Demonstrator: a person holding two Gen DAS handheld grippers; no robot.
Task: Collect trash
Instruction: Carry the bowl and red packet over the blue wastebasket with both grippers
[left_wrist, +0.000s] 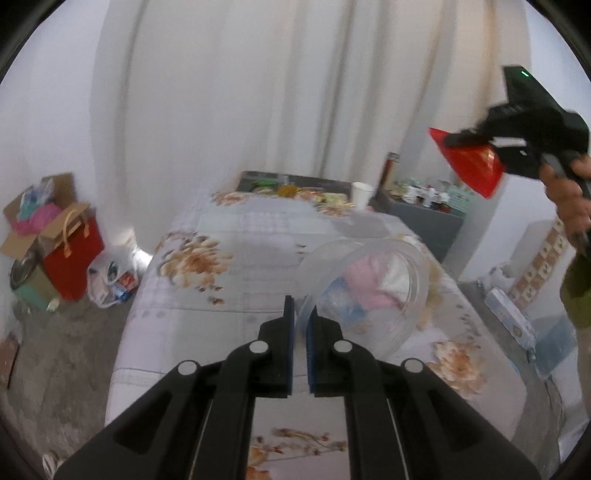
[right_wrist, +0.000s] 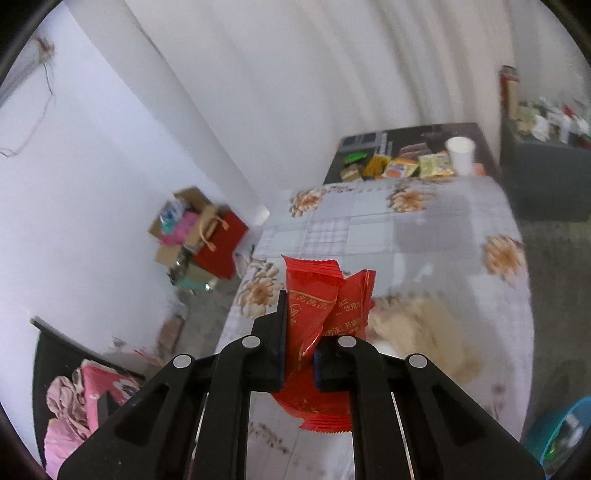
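A: Left wrist view: the left gripper (left_wrist: 300, 325) is seen closed on the rim of a clear plastic bowl (left_wrist: 369, 291), tilted above the flowered desk (left_wrist: 229, 266). Pink, white and blue crumpled trash (left_wrist: 365, 284) is seen inside the bowl.

B: Right wrist view: bowl not seen. The right gripper (right_wrist: 299, 332) is clamped on a red wrapper (right_wrist: 317, 306), printed text visible, held up off the desk (right_wrist: 443, 236). A beige crumpled thing (right_wrist: 424, 325) lies on the desk just beyond it; what it is cannot be told.

A: From the left camera the right gripper (left_wrist: 491, 147) is seen high at the right with the red wrapper (left_wrist: 472, 166) in its fingers, a hand (left_wrist: 569, 199) behind it.

B: Snack packets (right_wrist: 402, 166) and a white cup (right_wrist: 460, 155) at the far end are shown clearly only in the right view. A blue tub (right_wrist: 565, 432) is seen on the floor at lower right.
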